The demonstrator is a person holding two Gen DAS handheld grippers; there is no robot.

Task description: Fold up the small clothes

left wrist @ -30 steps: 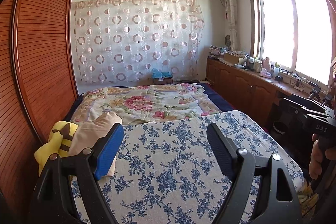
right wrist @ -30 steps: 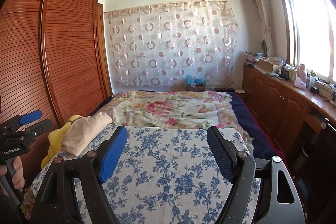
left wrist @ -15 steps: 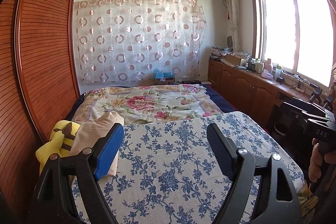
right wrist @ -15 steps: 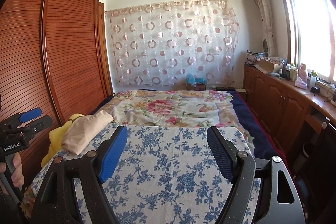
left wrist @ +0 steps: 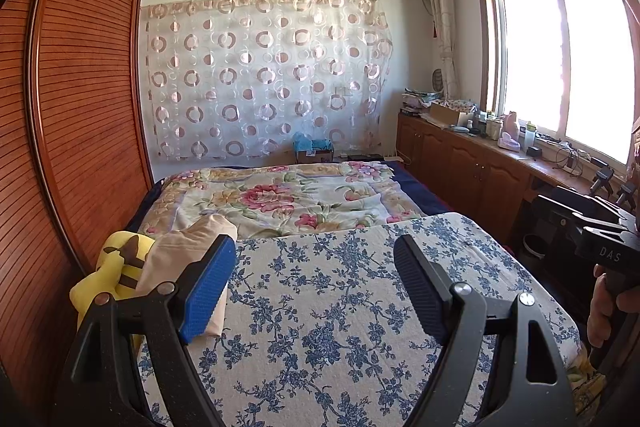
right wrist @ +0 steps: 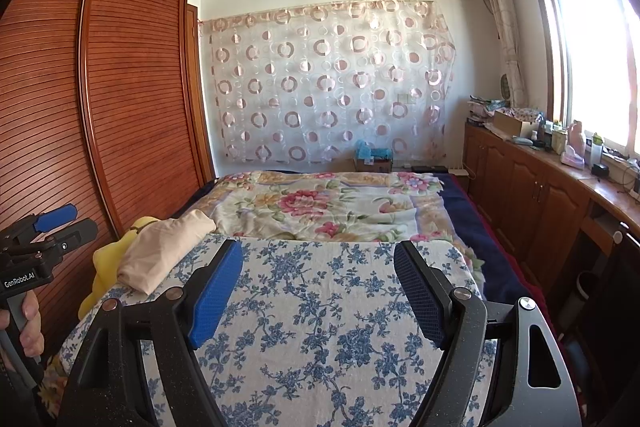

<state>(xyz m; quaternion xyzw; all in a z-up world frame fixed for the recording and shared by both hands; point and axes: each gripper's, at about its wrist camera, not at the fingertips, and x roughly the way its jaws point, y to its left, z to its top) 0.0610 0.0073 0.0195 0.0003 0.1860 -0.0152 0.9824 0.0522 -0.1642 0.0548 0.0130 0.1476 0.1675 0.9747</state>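
A beige folded garment [left wrist: 176, 259] lies at the left edge of the blue-flowered cloth [left wrist: 320, 307] on the bed, resting against a yellow plush toy [left wrist: 116, 267]. It also shows in the right wrist view [right wrist: 164, 251]. My left gripper [left wrist: 316, 287] is open and empty, held above the near part of the cloth, with its left finger in front of the garment. My right gripper [right wrist: 318, 291] is open and empty above the cloth, to the right of the garment. Each gripper shows at the edge of the other's view.
A floral quilt [left wrist: 280, 199] covers the far half of the bed. A slatted wooden wardrobe [left wrist: 80, 107] stands along the left. Wooden cabinets [left wrist: 472, 171] with clutter run under the window on the right. A patterned curtain [left wrist: 264, 83] hangs on the back wall.
Both views have tilted slightly upward, so the bed sits a little lower in frame. Both grippers stay open and empty.
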